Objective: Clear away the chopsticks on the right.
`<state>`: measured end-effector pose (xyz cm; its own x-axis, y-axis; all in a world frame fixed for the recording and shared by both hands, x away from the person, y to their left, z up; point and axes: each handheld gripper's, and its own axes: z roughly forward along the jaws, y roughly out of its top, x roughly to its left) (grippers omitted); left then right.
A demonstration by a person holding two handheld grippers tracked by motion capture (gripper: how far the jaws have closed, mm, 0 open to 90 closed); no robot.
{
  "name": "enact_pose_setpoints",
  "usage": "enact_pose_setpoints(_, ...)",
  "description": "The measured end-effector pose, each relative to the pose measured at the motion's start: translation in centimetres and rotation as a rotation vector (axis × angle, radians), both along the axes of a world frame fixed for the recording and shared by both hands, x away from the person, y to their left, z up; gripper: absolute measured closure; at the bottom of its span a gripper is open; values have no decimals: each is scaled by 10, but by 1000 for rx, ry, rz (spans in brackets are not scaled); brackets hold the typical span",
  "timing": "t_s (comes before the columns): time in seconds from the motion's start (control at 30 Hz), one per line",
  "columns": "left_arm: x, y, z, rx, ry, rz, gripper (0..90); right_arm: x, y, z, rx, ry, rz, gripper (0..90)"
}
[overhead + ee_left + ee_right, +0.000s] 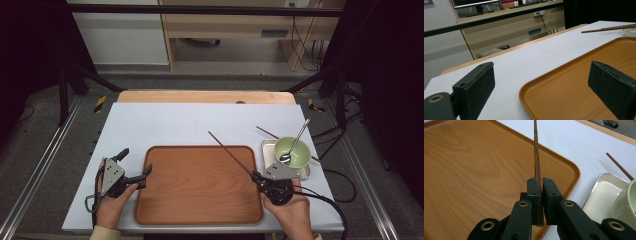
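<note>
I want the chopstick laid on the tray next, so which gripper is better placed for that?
The right gripper, probably: it is shut on the chopstick, which already slants over the wooden tray. The left gripper is open and holds nothing.

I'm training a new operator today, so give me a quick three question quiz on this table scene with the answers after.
1. True or false: the right gripper is shut on a chopstick.
2. What rests inside the green bowl? A) a fork B) a spoon C) a knife
3. How do the left gripper jaws stand, and over what?

Key
1. True.
2. B, a spoon.
3. Wide open, at the left edge of the wooden tray, holding nothing.
</note>
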<state>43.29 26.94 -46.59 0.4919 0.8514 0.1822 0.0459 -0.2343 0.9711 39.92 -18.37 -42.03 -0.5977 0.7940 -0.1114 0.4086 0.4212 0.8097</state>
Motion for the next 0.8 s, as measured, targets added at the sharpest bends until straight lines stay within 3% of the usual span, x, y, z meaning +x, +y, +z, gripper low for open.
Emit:
enact_pose_setpoints(0.4,-1,0,1,-4,-1,-4,67,-16,3,-9,-18,-22,-14,848)
enact_pose_setpoints(0.8,-1,-2,-1,-6,4,-7,67,-23,6,-22,-15,33,-15,848)
